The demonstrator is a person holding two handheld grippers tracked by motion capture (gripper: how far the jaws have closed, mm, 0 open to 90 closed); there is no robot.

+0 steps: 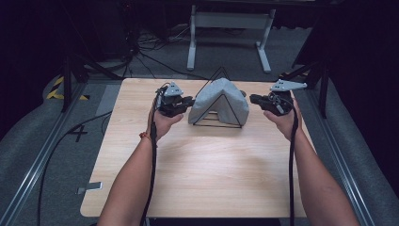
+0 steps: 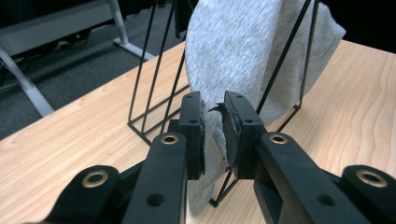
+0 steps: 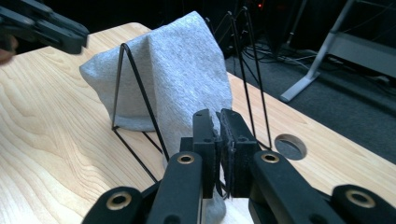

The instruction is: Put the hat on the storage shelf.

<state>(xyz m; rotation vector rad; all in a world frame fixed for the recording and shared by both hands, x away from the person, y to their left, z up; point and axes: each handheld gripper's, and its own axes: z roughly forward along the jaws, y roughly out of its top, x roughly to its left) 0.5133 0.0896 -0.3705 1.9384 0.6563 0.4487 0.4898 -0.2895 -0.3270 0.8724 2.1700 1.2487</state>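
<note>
**Grey cloth pinched at both ends over the wire rack**

Because the grey cloth (image 1: 221, 101) is draped over the black wire rack (image 1: 217, 123) like a small tent, it sits just above the centre of the high view, on the far half of the wooden table (image 1: 197, 174). The rack's triangular frame holds the fabric up in a peak, so its lower edges hang free on either side — easy places to take hold.

In the left gripper view the left gripper (image 2: 214, 126) has its jaws nearly together with a fold of the cloth's hanging edge caught between the pads (image 2: 198, 135); it is grasping the fabric. In the right gripper view the right gripper (image 3: 217, 140) is clenched on the opposite edge, jaws almost touching, with grey fabric visible between and below them.

From above, the two grippers flank the rack, left and right of centre. A grip at each end would likely let the cloth be lifted evenly off the peak — pulling one side alone might drag the light frame along
</note>
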